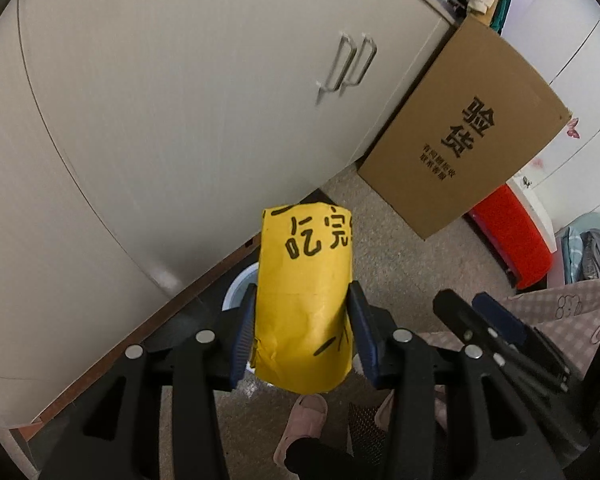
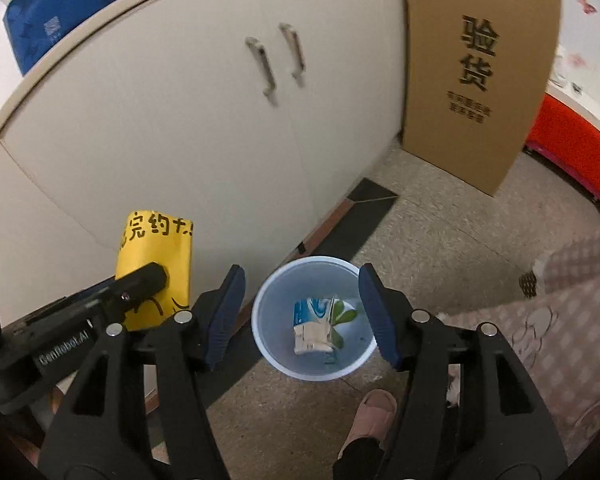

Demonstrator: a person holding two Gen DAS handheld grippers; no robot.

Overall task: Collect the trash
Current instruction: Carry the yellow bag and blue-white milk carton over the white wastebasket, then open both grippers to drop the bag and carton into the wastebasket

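On the speckled floor [image 2: 440, 240], just in front of a pale two-door cabinet [image 2: 188, 120], stands a white waste bin [image 2: 268, 344] with its mouth open upward. A crumpled blue-and-white carton [image 2: 312, 328] and a bit of green wrapper lie at its bottom; the rest of the bin is free. The right tongs [image 2: 302, 316] hang above the bin with their jaws parted and nothing between them, the bin's rim showing in the gap. The left tongs [image 1: 302, 324] grip a yellow paper package [image 1: 304, 300] with black lettering, pads pressed against both of its sides; it is held in the air beside the bin on the cabinet side, close to the cabinet doors. A tall cardboard box [image 2: 476, 80] leans at the cabinet's end, with a red stool [image 2: 576, 152] behind it. A checked pink cloth [image 2: 540, 320] borders the floor on the right. A pink slipper [image 2: 372, 412] rests just below the bin, leaving only a narrow strip of bare floor around it.
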